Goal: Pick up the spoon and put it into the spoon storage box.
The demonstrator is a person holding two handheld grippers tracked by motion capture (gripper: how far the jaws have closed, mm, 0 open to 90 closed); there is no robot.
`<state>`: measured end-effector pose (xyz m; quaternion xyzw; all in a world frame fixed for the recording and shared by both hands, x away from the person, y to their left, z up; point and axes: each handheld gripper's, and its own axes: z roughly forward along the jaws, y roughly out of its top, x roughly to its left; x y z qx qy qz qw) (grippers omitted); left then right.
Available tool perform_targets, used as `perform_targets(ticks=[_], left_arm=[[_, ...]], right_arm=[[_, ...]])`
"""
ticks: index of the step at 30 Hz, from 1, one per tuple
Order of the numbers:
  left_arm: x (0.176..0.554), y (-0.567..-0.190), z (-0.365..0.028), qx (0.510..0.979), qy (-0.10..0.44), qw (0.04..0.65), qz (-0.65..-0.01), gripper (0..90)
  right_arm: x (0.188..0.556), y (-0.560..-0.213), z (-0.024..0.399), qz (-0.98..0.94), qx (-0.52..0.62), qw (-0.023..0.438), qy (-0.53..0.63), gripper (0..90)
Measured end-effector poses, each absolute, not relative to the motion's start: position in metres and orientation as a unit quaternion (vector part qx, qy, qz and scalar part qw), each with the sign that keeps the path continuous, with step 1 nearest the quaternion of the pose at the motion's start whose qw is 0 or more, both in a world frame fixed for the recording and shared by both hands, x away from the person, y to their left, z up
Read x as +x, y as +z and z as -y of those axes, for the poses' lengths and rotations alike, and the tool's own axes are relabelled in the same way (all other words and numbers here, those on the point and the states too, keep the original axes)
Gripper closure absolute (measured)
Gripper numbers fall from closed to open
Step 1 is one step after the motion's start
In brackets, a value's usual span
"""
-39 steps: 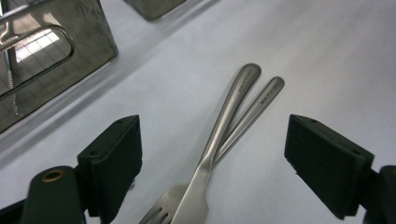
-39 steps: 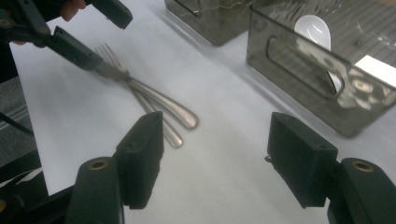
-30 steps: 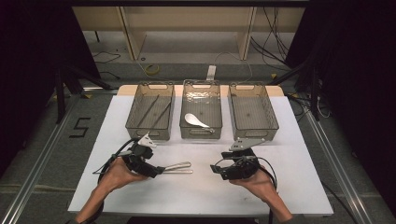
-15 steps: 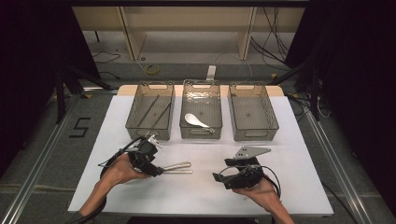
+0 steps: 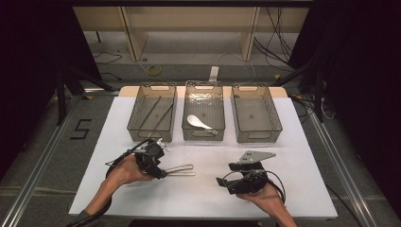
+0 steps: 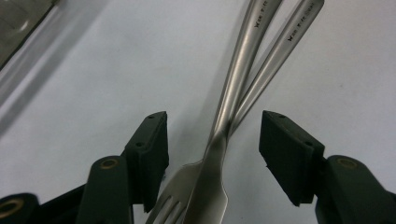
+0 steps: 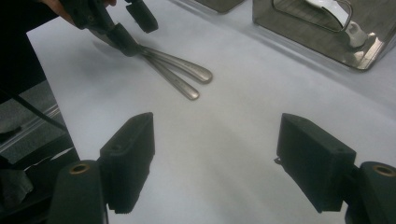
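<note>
Ur left gripper (image 6: pixel 212 154) jaws just been closing round two crossed utensils (image 6: pixel 243 84), pads not touching yet; handle stamps unreadable. Right gripper (image 7: pixel 217 163) wide open, nothing held, bare white table (image 5: pixel 208 194) around it.

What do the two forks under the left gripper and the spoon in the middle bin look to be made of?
Forks: likely stainless steel, brushed finish, judging by the grey sheen, the long highlights and the stamped marks on the handles. Spoon: glossy white, probably ceramic or melamine; the look leaves it open. Middle bin: clear, smoky plastic, since the table shows through its walls.
</note>
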<state>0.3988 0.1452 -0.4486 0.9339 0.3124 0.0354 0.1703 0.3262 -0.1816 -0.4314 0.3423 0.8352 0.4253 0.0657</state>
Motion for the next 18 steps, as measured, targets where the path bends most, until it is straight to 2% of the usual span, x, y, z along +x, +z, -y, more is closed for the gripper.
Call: perform_targets(ticks=[18], left_arm=[[0.4019,-0.4571,-0.1423,0.941,0.023,0.143,-0.306,52.2]], right_arm=[[0.3269,-0.4354,0.1854,-0.839,0.337,0.061,0.423,28.7]])
